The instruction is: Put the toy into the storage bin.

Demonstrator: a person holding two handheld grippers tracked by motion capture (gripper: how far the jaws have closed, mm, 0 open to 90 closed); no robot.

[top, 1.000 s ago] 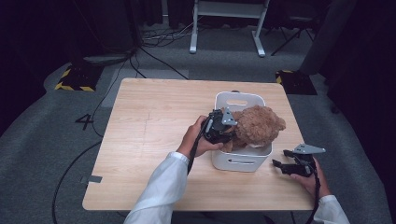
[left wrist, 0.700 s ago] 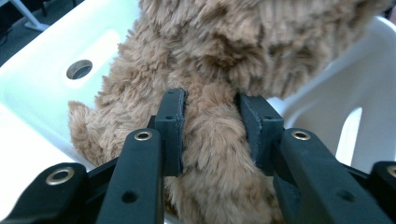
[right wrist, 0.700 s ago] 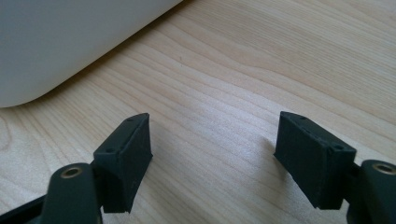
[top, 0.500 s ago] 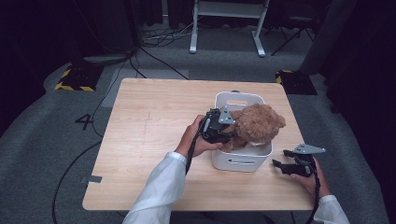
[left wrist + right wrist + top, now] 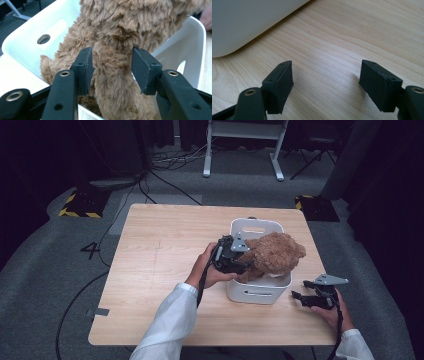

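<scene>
**Bear in the bin, left tongs letting go**

The tabletop [image 5: 160, 270] carries a white bin [image 5: 260, 292], just ahead of the left tongs [image 5: 245, 266] and just beside the right tongs [image 5: 299, 298]. A brown plush bear [image 5: 272, 252] sits in the bin, spilling over its rim towards the left tongs. In the left gripper view those tongs [image 5: 111, 71] straddle a limb of the bear [image 5: 112, 82]; their jaws have just been opening, the left pad at the fur, the right pad standing off it, so the grip looks released. The right tongs [image 5: 325, 82] rest wide apart over bare wood, holding nothing.

I'd say the placing is done: the bear is in. What is left is drawing the left tongs back clear of the fur.
</scene>
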